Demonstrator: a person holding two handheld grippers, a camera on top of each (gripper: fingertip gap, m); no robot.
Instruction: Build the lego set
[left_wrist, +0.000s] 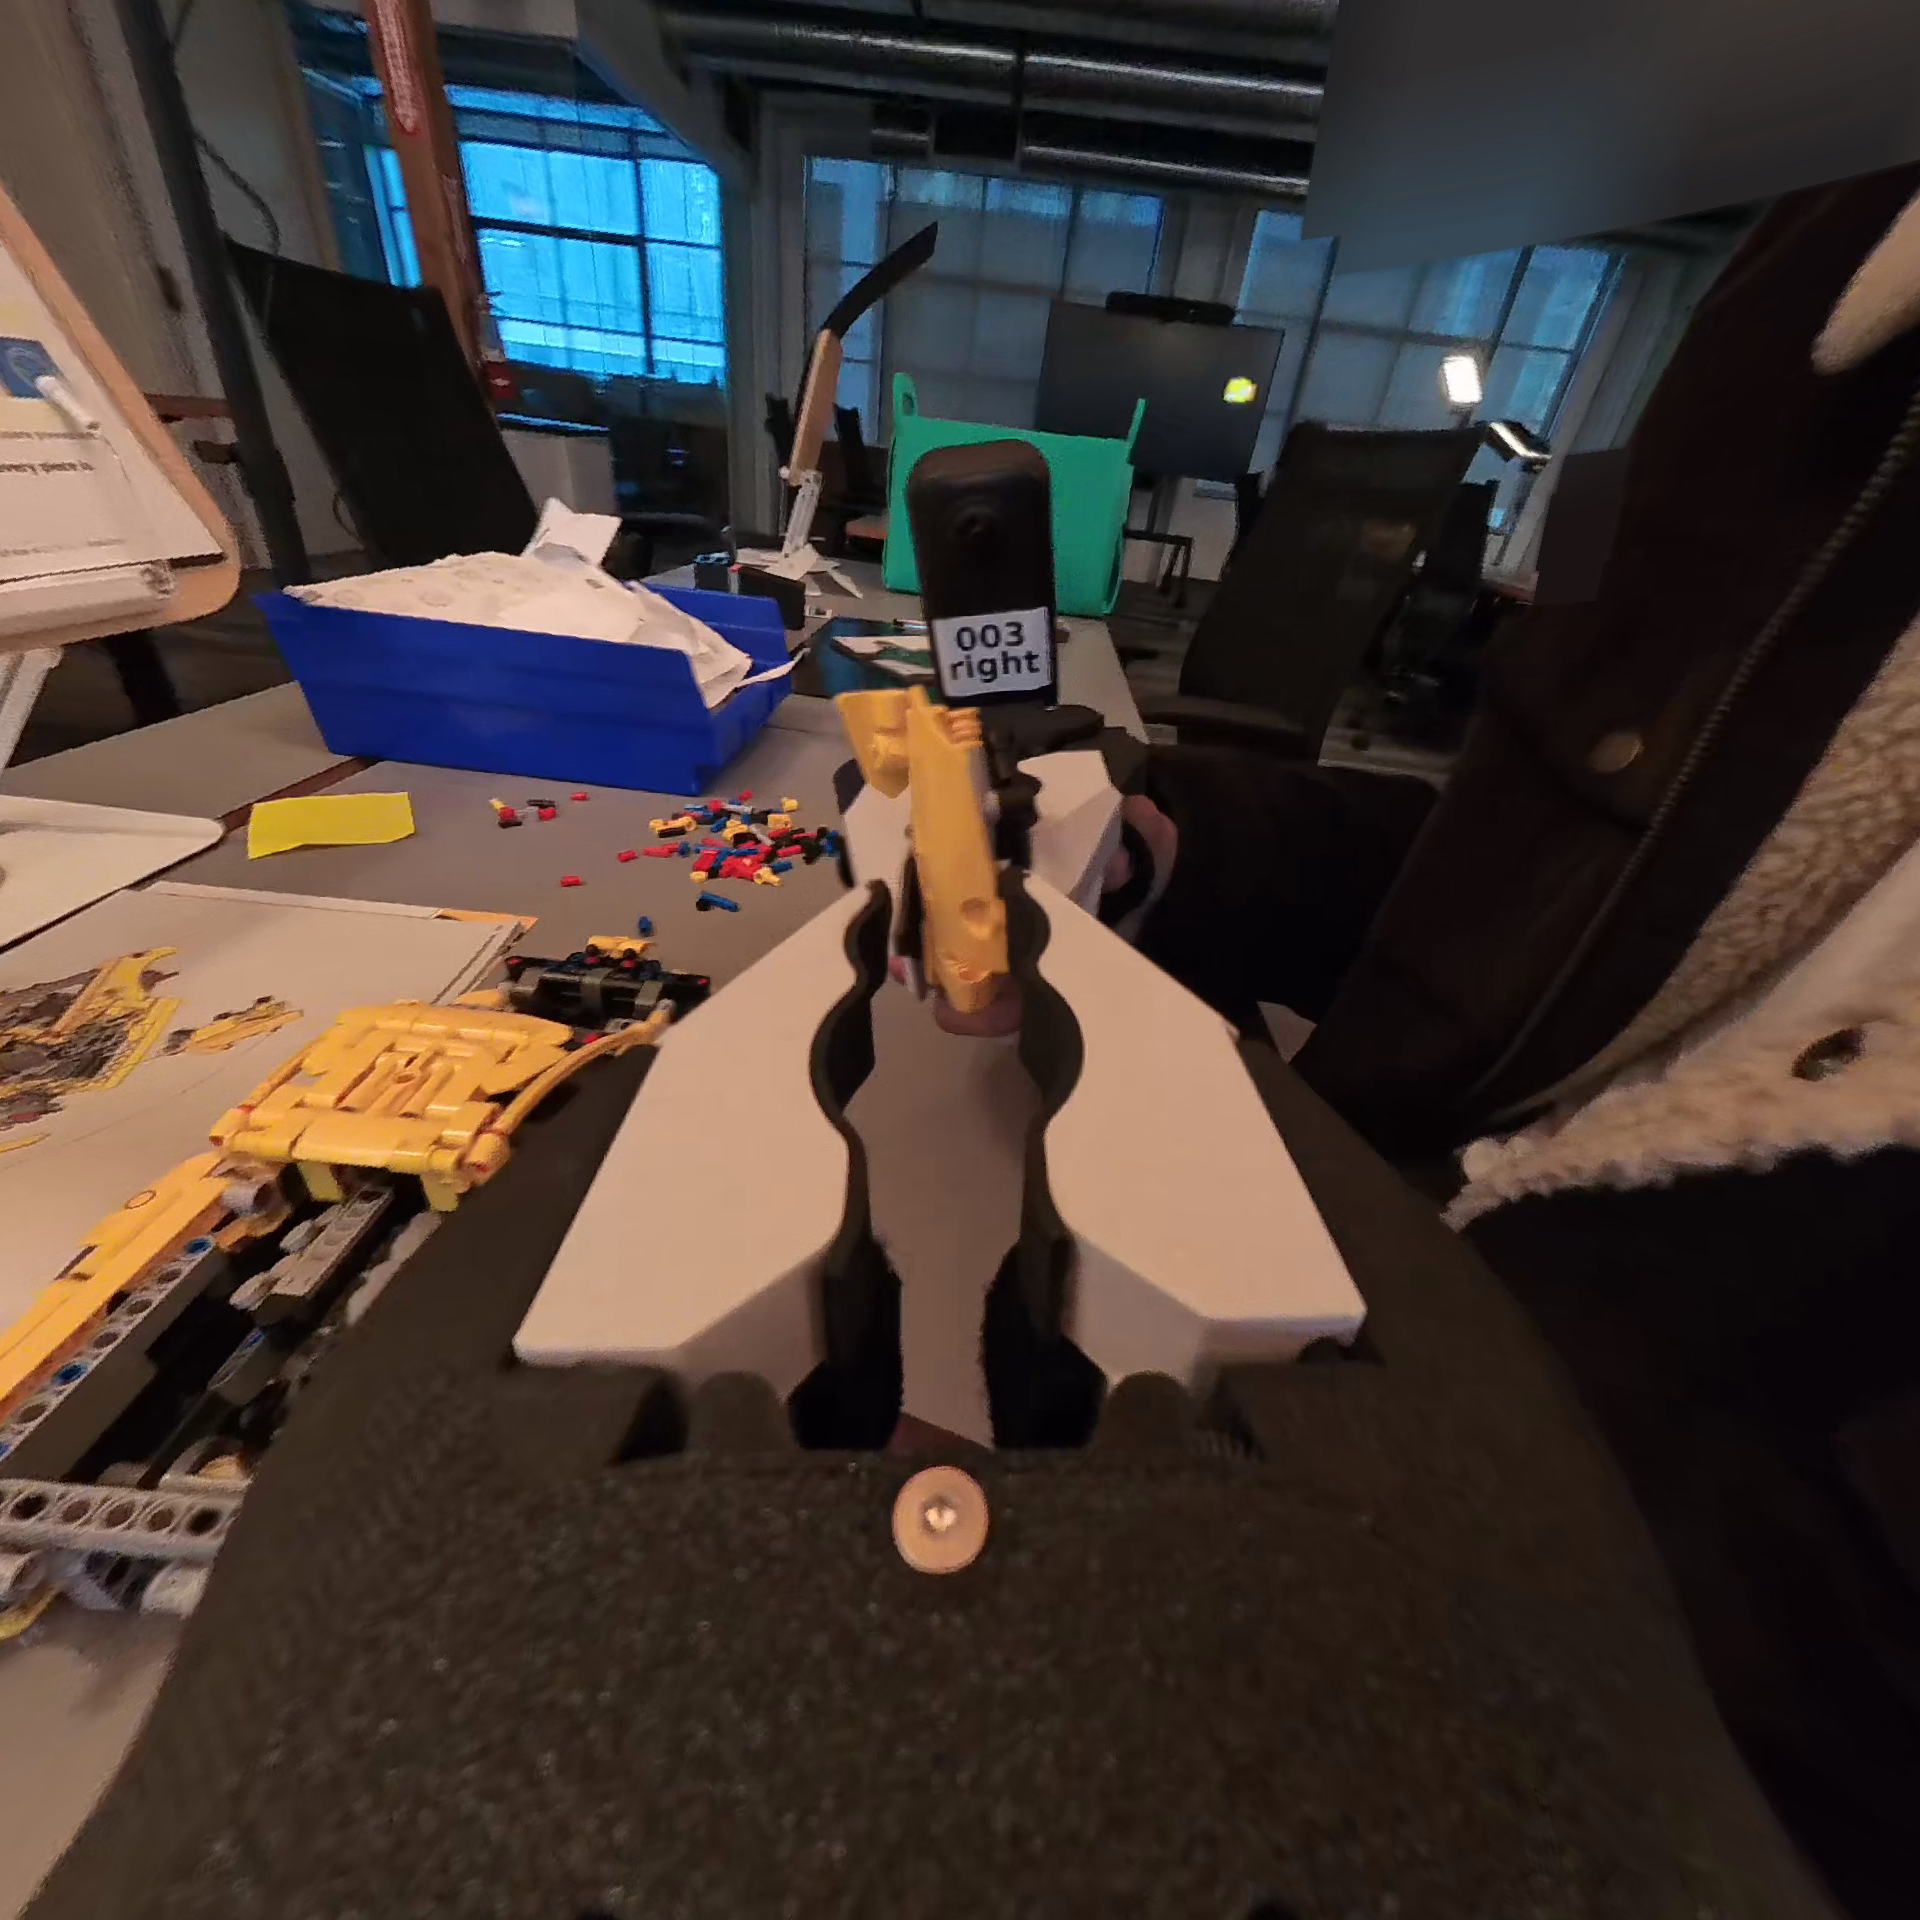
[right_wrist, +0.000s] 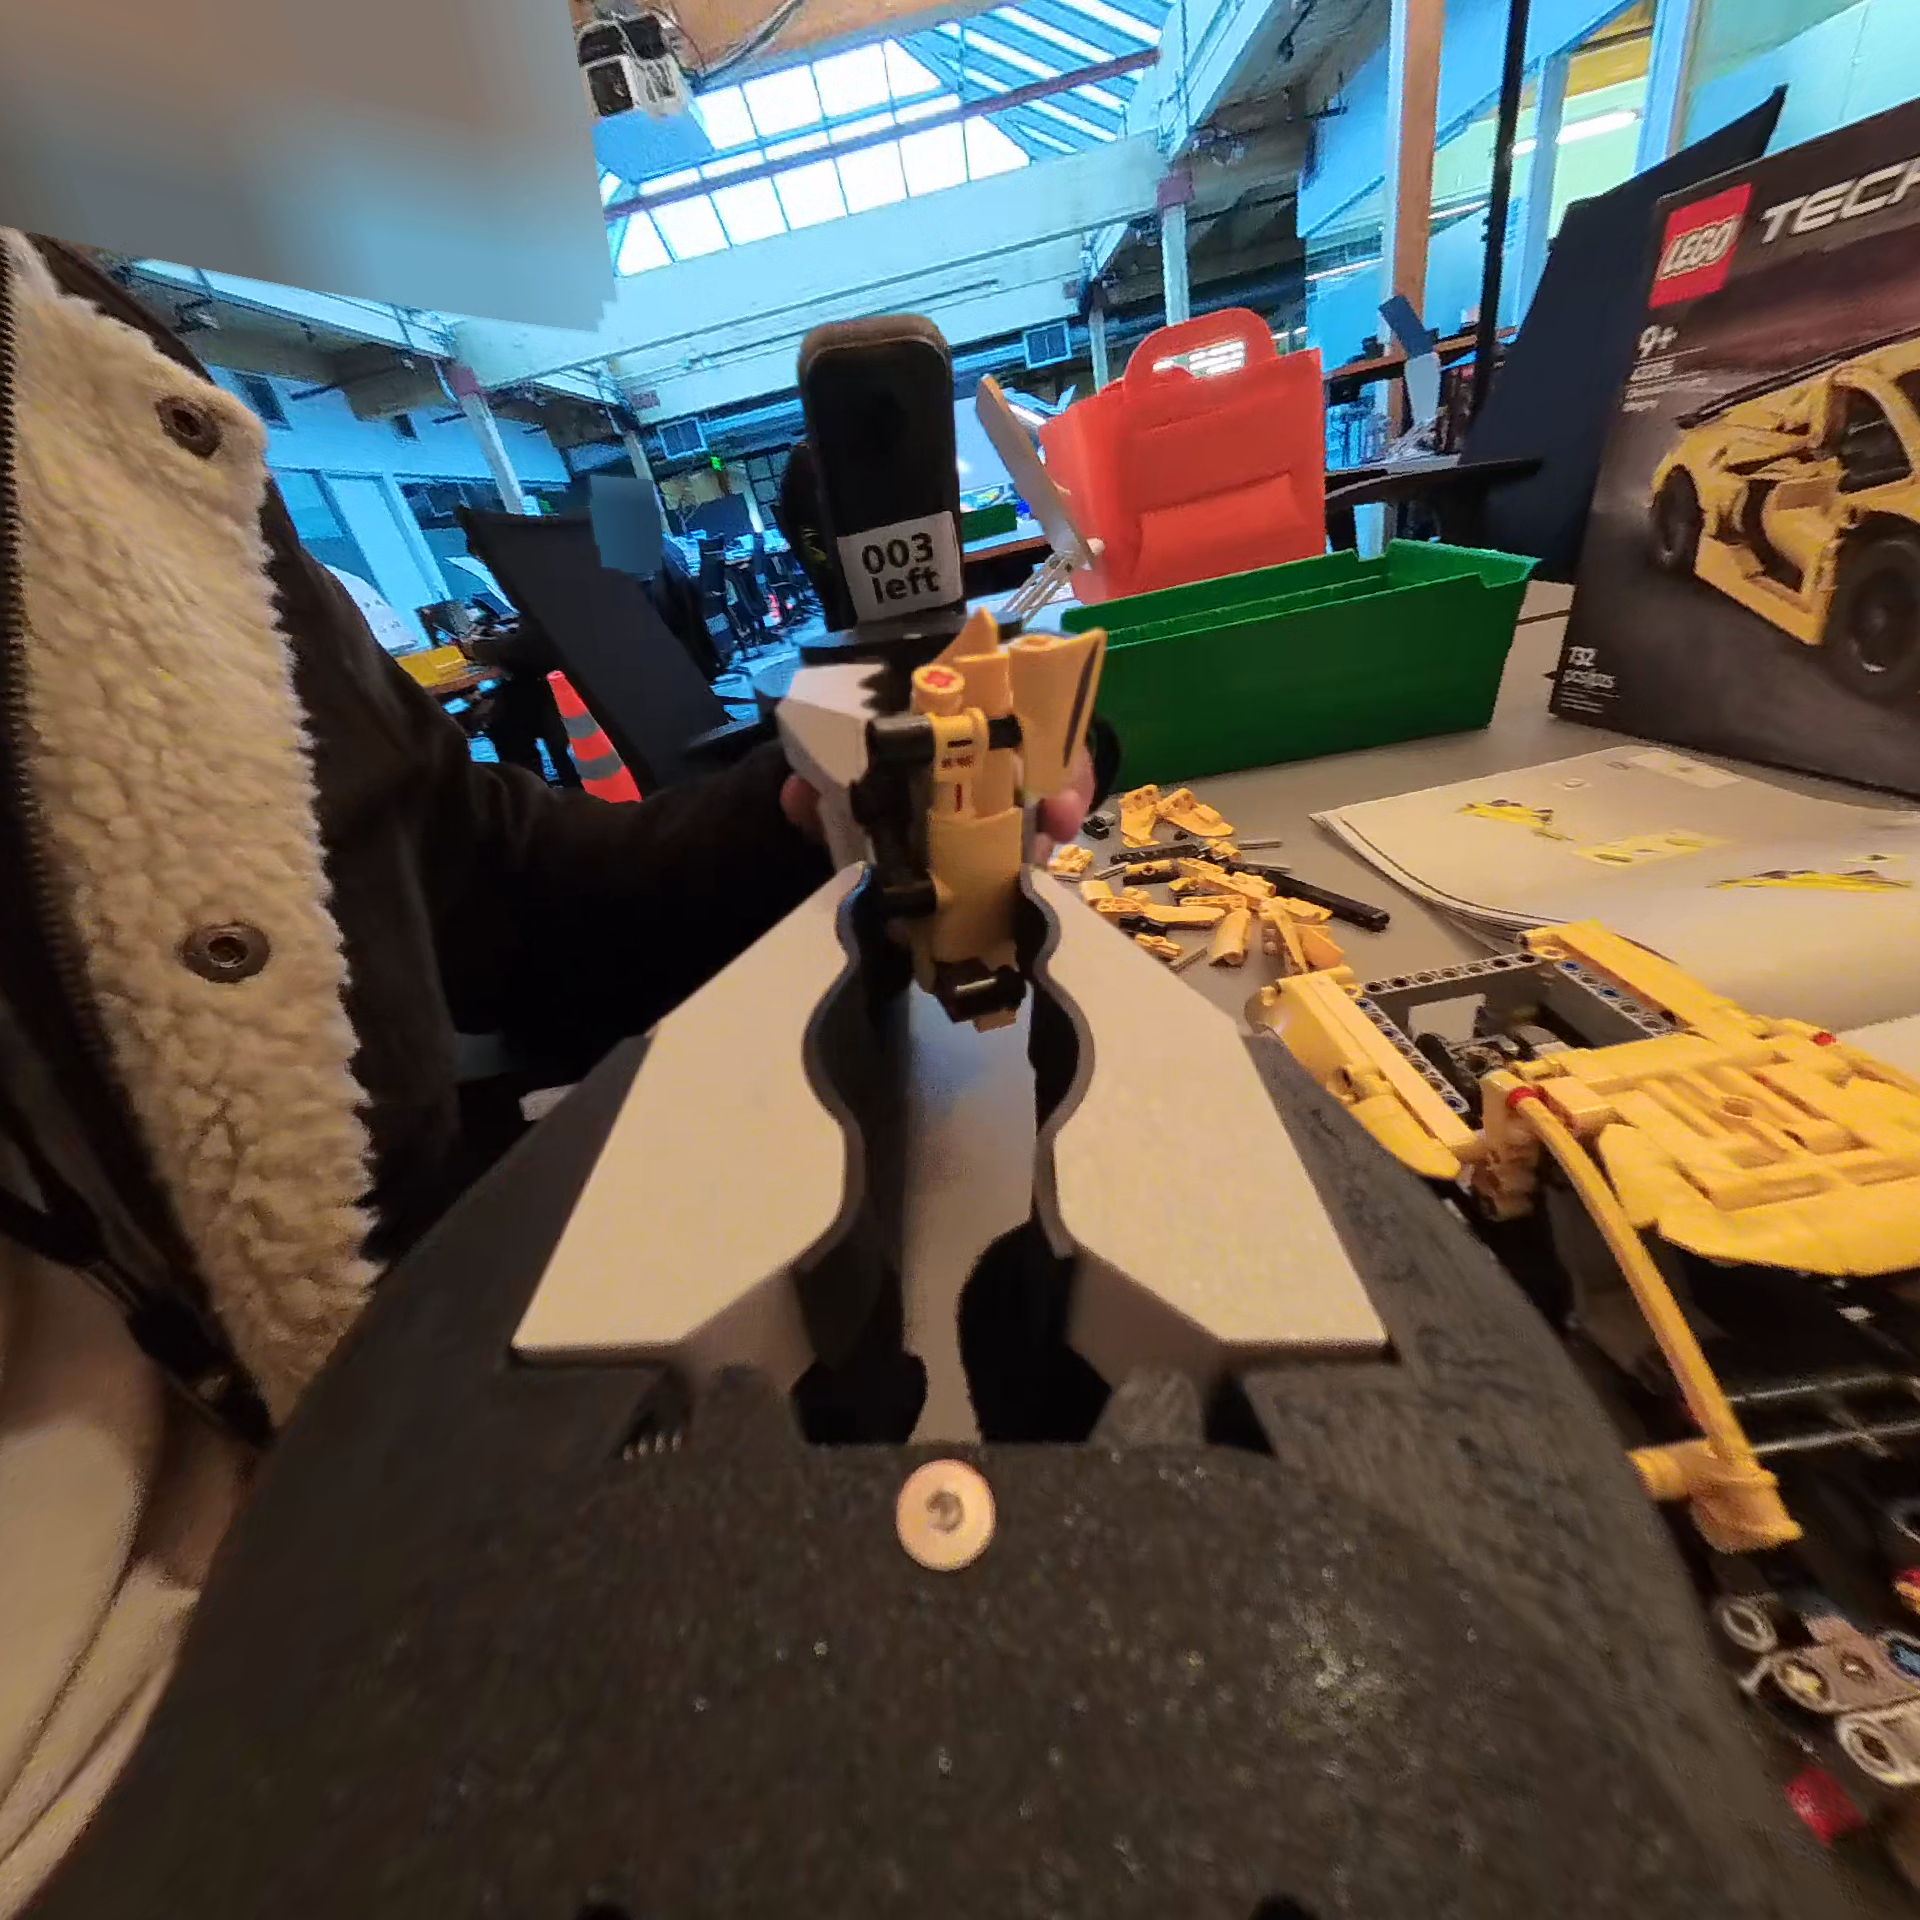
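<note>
While both tools are raised above the grey surface (left_wrist: 499, 831), they face each other and meet on one small yellow lego sub-assembly with black connector pieces (right_wrist: 966, 831). The left hand-held gripper (left_wrist: 951, 961) has its white fingers nearly closed around the lower end of this yellow part, which stands almost upright between the tips. The right hand-held gripper (right_wrist: 940, 940) is also narrowed on the same piece from the opposite side; its black pads touch the piece at both sides. A fingertip of the person shows just behind the piece in both views.

On the surface below lies the large, partly built yellow lego car body with grey beams (left_wrist: 343, 1122), beside the open instruction booklet (left_wrist: 208, 997). Farther away is a scattered pile of small red, blue and black pieces (left_wrist: 727, 842), a blue plastic bin filled with crumpled paper bags (left_wrist: 520, 675), a heap of loose yellow pieces (right_wrist: 1195, 883), a green plastic bin (right_wrist: 1299, 644) and the product box (right_wrist: 1766, 468).
</note>
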